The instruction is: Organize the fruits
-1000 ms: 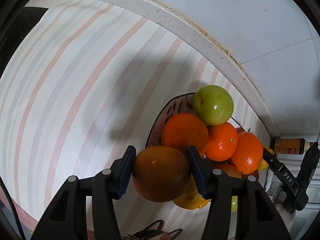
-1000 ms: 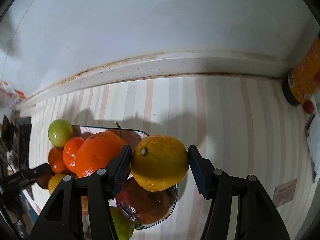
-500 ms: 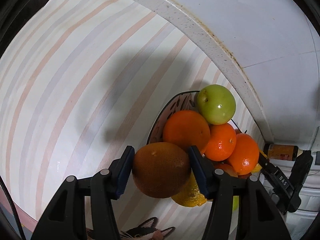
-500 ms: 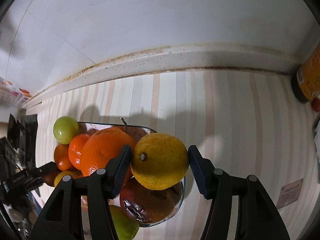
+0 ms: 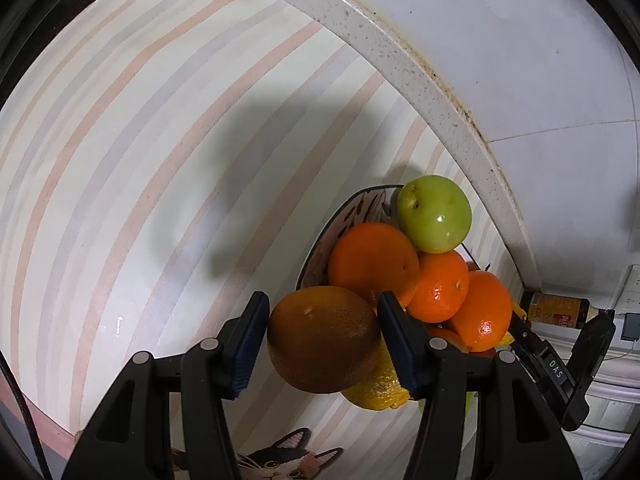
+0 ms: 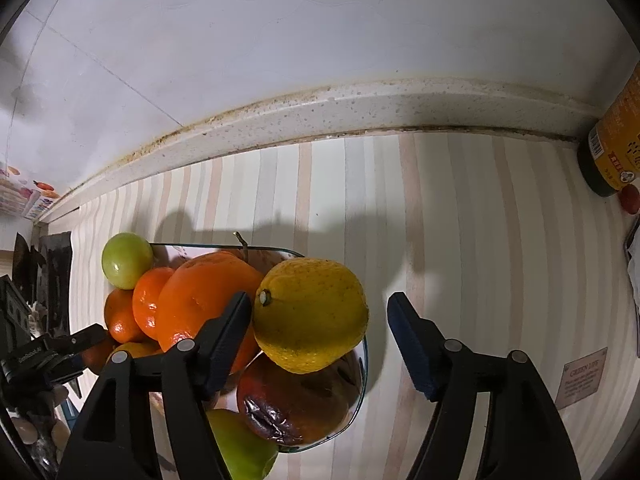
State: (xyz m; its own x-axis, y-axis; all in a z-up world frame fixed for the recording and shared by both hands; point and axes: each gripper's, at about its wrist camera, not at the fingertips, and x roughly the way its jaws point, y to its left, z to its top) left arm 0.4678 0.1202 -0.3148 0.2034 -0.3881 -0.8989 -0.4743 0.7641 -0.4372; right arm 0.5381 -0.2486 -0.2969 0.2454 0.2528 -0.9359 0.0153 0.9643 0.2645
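My left gripper [image 5: 320,336] is shut on a brownish orange [image 5: 323,338] and holds it just left of a glass bowl [image 5: 320,256] heaped with fruit: oranges [image 5: 372,262], a green apple [image 5: 436,213] and a yellow citrus [image 5: 374,390]. In the right wrist view my right gripper [image 6: 320,320] is open. A yellow lemon [image 6: 310,314] rests on the pile in the bowl [image 6: 362,376], touching the left finger, with a clear gap to the right finger [image 6: 412,338]. A bruised red fruit [image 6: 296,398] lies under the lemon.
A striped mat [image 5: 120,160] covers the counter, with a speckled ledge [image 6: 320,110] and white wall behind. A brown bottle [image 6: 616,148] and a small red thing [image 6: 630,199] stand at the far right. A cat picture [image 5: 280,460] is on the mat's near edge.
My right gripper has opened: the right finger has come away from the lemon, which now rests on the pile. The left gripper has risen slightly with its orange.
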